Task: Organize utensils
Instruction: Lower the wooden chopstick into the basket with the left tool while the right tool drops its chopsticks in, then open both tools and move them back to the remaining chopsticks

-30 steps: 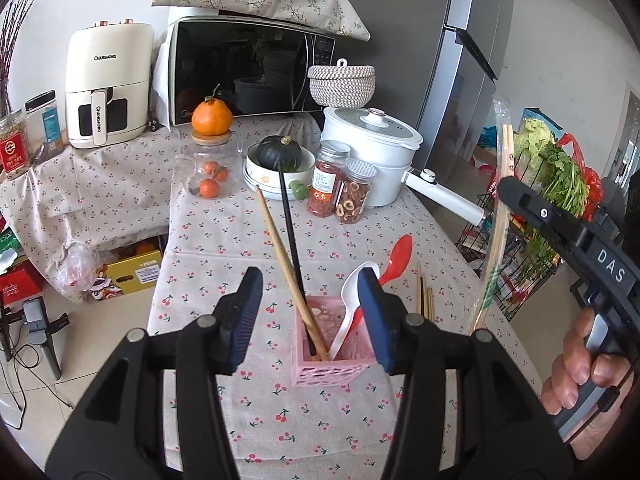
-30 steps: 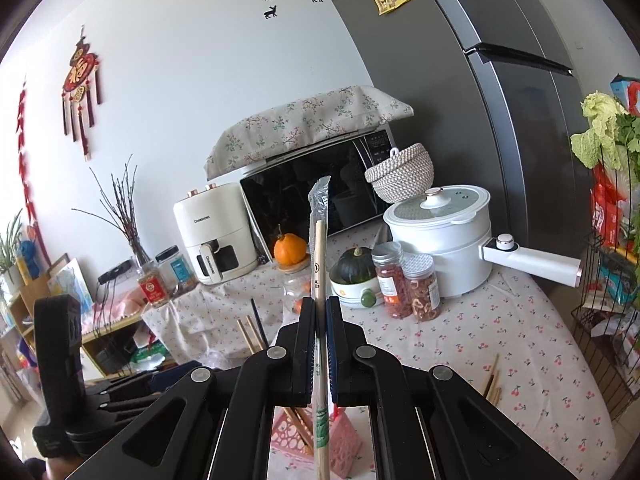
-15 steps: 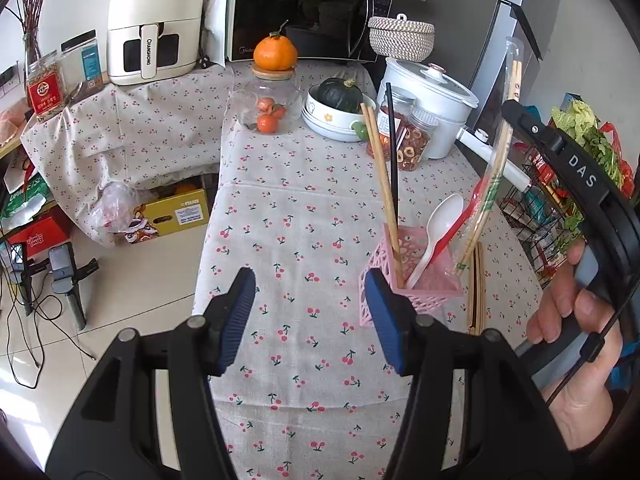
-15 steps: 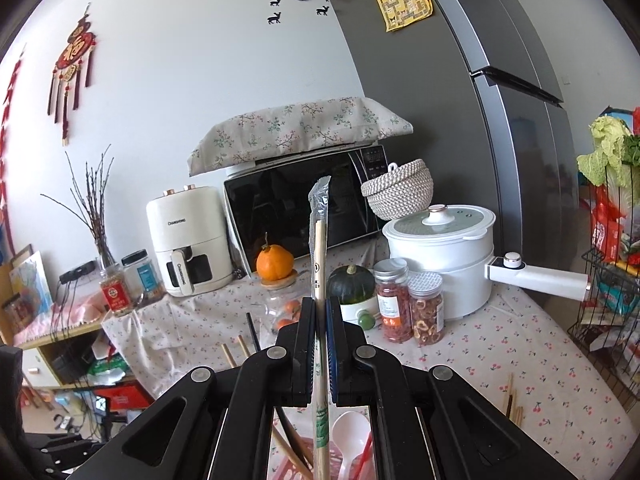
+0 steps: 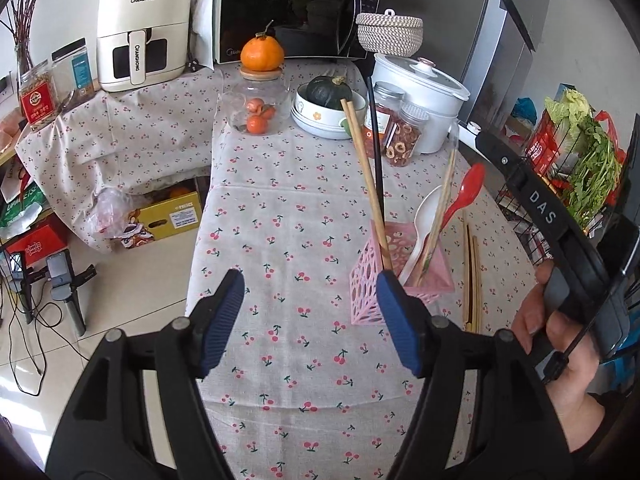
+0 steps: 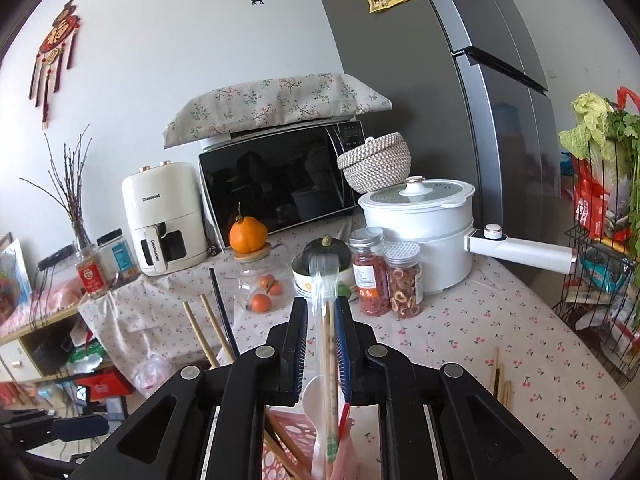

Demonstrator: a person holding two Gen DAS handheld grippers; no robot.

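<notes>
A pink perforated utensil holder [image 5: 400,280] stands on the cherry-print tablecloth [image 5: 288,240]. It holds wooden chopsticks [image 5: 364,176], a black chopstick [image 5: 376,152], a white spoon [image 5: 420,224], a red spoon [image 5: 464,192] and a plastic-wrapped chopstick pair [image 5: 440,204]. My left gripper [image 5: 310,312] is open and empty, just left of the holder. My right gripper [image 6: 322,344] is directly above the holder [image 6: 280,452], its jaws parted a little around the wrapped chopsticks [image 6: 328,360], which stand in the holder. Loose chopsticks [image 5: 472,276] lie on the cloth to the holder's right.
At the table's back stand a glass jar with an orange on top [image 5: 260,96], a bowl with a squash [image 5: 328,108], two spice jars [image 5: 396,128], a white pot [image 5: 420,96], a microwave [image 5: 288,12] and an air fryer [image 5: 140,28]. A vegetable rack [image 5: 580,168] is on the right.
The wrapped chopsticks have gone down into the holder and my right gripper's jaws have parted. My left gripper has drawn back to the left of the holder.
</notes>
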